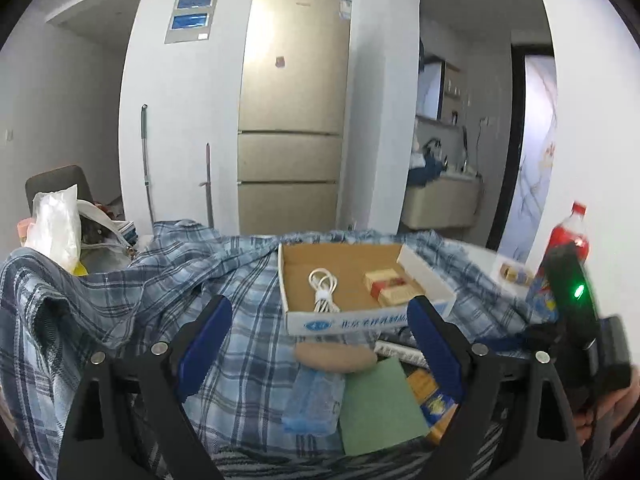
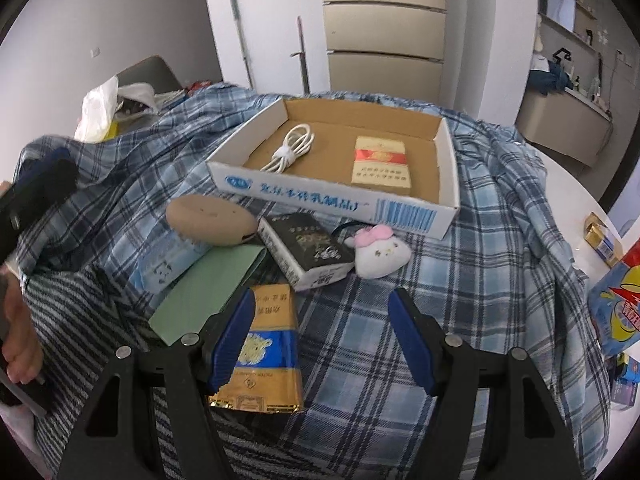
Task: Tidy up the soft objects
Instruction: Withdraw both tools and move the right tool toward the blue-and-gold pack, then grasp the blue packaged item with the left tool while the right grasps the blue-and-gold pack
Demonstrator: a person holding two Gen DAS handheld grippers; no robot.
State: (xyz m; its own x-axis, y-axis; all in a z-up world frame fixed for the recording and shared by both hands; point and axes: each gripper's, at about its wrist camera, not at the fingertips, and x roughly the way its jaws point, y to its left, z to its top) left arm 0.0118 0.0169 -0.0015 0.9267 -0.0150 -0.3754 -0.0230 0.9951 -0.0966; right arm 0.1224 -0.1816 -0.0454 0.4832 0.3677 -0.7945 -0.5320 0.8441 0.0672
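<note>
A blue plaid shirt (image 2: pixel 460 280) is spread over the table. On it lie a white plush toy with a pink bow (image 2: pixel 382 254), a tan oval pouch (image 2: pixel 210 220) (image 1: pixel 336 356), a blue tissue pack (image 2: pixel 164 264) (image 1: pixel 312 404), a green notebook (image 2: pixel 204 292) (image 1: pixel 380 408), a black box (image 2: pixel 308 248) and a gold-and-blue pack (image 2: pixel 268 360). My right gripper (image 2: pixel 322 340) hangs open over the cloth, its left finger above the gold pack and the plush just beyond. My left gripper (image 1: pixel 320 340) is wide open, holding nothing, with the pouch between its fingers farther ahead.
A shallow cardboard tray (image 2: pixel 332 196) (image 1: pixel 344 322) behind the items holds a white cable (image 2: pixel 290 148) and a red-and-cream pack (image 2: pixel 380 164). At the right are a red bottle (image 1: pixel 568 232) and a blue-yellow bag (image 2: pixel 616 308); a plastic bag (image 1: pixel 56 228) sits at the left.
</note>
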